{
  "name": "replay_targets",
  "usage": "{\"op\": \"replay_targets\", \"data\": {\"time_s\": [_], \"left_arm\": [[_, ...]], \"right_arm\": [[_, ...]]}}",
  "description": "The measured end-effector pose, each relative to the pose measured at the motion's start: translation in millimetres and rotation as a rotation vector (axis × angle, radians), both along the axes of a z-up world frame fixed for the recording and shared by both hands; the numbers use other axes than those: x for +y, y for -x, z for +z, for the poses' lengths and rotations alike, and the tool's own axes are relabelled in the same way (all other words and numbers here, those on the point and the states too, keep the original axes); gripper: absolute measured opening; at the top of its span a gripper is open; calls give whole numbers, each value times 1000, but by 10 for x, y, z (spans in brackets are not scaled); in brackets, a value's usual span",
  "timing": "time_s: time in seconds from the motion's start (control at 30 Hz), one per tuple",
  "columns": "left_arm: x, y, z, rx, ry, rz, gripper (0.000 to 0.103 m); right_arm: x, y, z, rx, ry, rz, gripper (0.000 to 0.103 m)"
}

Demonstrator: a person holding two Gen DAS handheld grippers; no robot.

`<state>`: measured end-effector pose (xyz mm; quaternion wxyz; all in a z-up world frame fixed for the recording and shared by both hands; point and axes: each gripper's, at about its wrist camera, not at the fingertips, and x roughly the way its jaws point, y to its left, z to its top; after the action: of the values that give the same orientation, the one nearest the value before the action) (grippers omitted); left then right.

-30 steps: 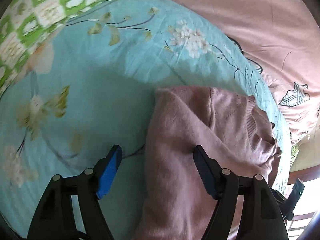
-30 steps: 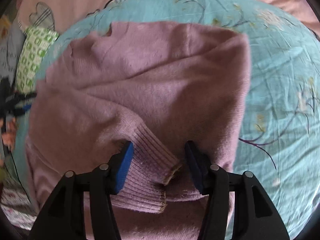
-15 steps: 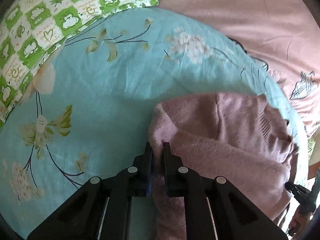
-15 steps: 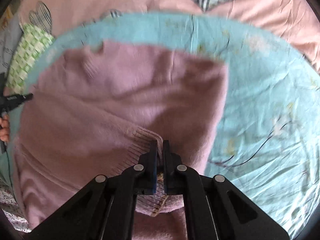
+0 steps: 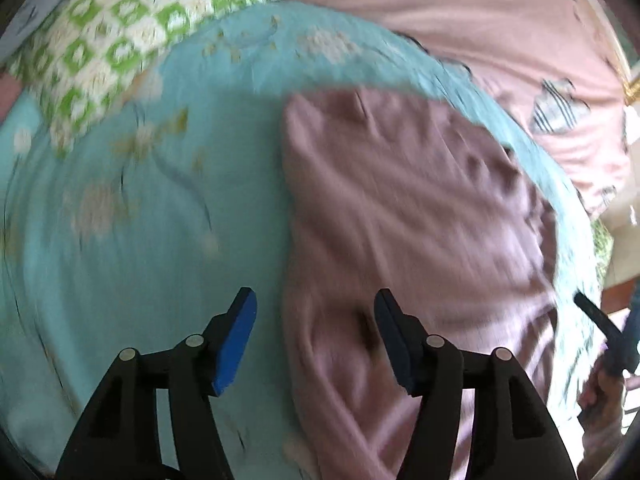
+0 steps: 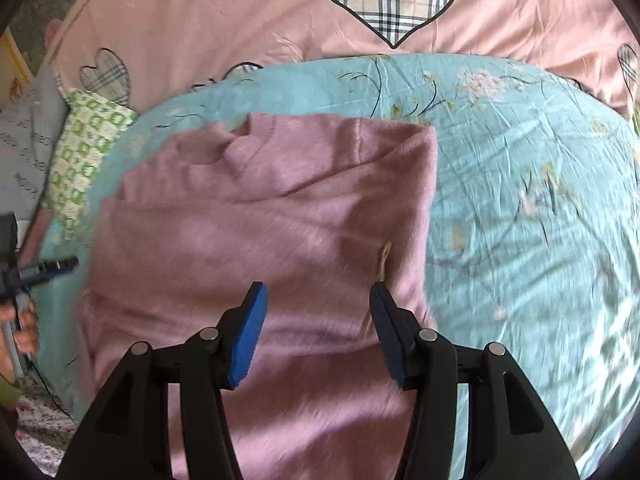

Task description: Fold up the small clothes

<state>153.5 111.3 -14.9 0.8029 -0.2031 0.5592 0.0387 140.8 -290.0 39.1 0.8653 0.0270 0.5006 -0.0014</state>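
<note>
A fuzzy mauve sweater (image 6: 280, 216) lies folded on a turquoise flowered sheet (image 6: 520, 184). In the left wrist view the sweater (image 5: 400, 208) fills the right half, blurred, its left edge running down the middle. My left gripper (image 5: 314, 324) hangs above that edge; its jaws are opening and the blue pads press on nothing. My right gripper (image 6: 316, 320) hovers over the sweater's near right part. Its jaws are also opening, with only the sweater's flat surface below the gap. The left gripper (image 6: 44, 268) shows at the far left of the right wrist view, held by a hand.
A pink quilt (image 6: 240, 12) with plaid hearts lies beyond the sheet. A green-and-white checked pillow (image 5: 120, 40) sits at the upper left, and the pillow (image 6: 84, 152) also shows left of the sweater. A person's hand (image 5: 600, 392) holds the other gripper at the right edge.
Both grippers were open, shut on the sweater half a second ago, and now stand open again, risen away from it. The cuffed sleeve end is no longer on top at the front.
</note>
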Motion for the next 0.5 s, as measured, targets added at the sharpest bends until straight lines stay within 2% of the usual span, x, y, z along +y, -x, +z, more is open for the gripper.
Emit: {"op": "replay_targets", "data": {"time_s": [0.27,0.37,0.5], "left_arm": [[-430,930,-49,125,69,-49,63],[-648,1211,-79,171,123,-96,63],[-933,1359,-243,270,210,-144,63]], "right_arm": [[299,595,-15,13,-30,28,54],[375,761,-22,15,-41,32,54],[460,1052,-18,8,-53,29,55]]}}
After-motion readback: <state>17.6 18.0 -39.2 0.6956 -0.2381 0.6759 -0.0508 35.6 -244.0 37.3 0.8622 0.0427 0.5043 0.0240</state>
